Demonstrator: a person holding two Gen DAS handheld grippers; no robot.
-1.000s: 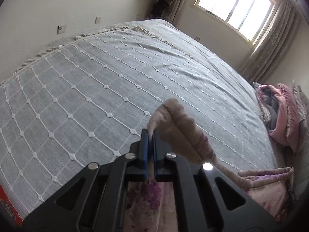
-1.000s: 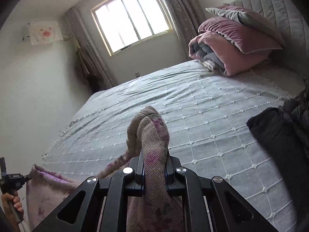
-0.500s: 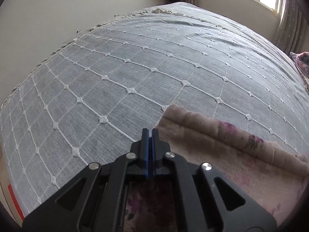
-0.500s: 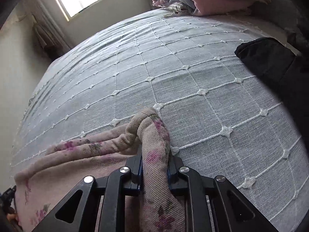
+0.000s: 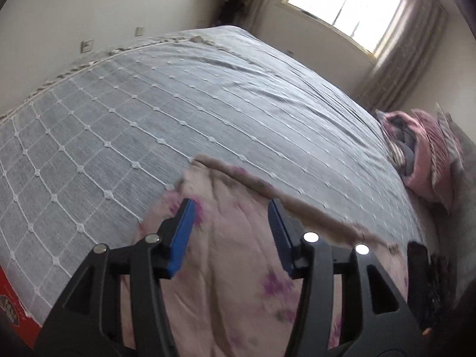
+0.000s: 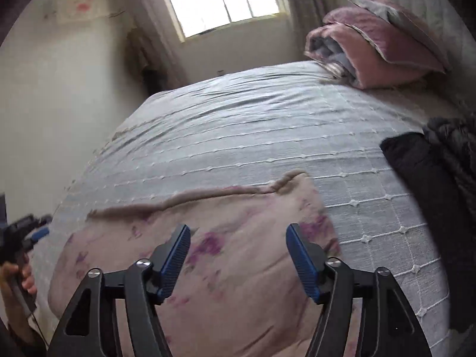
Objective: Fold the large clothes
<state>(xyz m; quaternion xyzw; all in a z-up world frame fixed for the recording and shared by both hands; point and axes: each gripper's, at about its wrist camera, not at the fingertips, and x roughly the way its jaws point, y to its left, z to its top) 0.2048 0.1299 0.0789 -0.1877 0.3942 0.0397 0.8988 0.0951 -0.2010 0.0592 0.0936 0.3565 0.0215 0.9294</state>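
Observation:
A pink garment with purple flowers lies spread flat on the grey quilted bed, its brown hem running along the far edge. My left gripper hovers over the garment's left part, jaws opening, blue pads apart with nothing pressed between them. In the right wrist view the same garment lies flat, and my right gripper stands above its right part, jaws opening and free of the cloth. At the left edge of that view the left gripper shows, held by a hand.
A folded pink quilt and pillow sit at the bed's head. A black garment lies on the right side of the bed. A window with curtains is on the far wall. A red box edge shows at lower left.
Both grippers let go of the garment's corners and their jaws spread apart. The cloth now lies flat on the bed, and both hands have drawn back from it.

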